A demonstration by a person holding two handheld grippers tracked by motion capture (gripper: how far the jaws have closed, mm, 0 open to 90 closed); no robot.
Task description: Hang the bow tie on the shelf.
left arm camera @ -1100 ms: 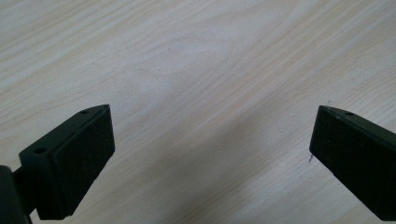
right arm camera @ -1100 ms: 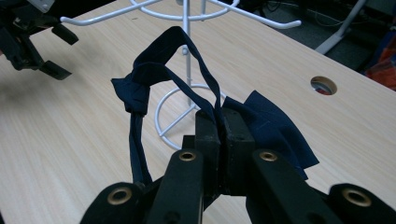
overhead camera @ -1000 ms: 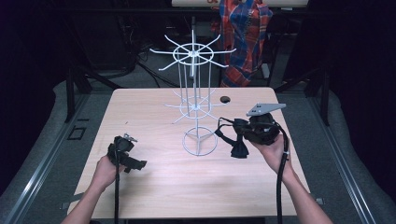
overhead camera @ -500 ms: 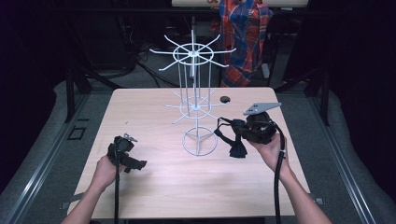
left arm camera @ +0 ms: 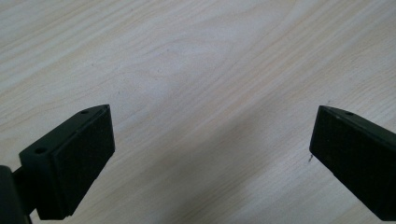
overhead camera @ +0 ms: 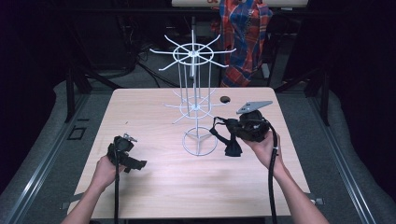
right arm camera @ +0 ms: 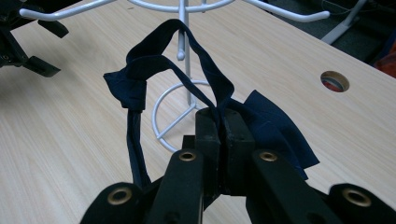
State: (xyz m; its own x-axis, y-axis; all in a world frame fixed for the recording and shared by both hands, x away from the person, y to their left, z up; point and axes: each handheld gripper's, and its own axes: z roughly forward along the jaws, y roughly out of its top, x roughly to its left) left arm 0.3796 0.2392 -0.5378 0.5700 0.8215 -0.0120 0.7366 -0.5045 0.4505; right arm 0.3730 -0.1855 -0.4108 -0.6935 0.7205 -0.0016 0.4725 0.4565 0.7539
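Right gripper [right arm camera: 219,116], centre frame, pinches a dark bow tie [right arm camera: 187,79] before the white wire rack [overhead camera: 194,100]. Left gripper [left arm camera: 210,154] spread over bare table [left arm camera: 196,60]. No legible markings.

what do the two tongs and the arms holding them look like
Both tongs, left and right, are black with flat rectangular jaws; brass-coloured rivets show on the right one's linkage. A black cable trails from each, and a grey three-cornered plate tops the right. Forearms are bare, unsleeved.

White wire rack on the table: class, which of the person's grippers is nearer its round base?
Right. The right gripper is just beside the rack's base; the left gripper sits well off to its other side.
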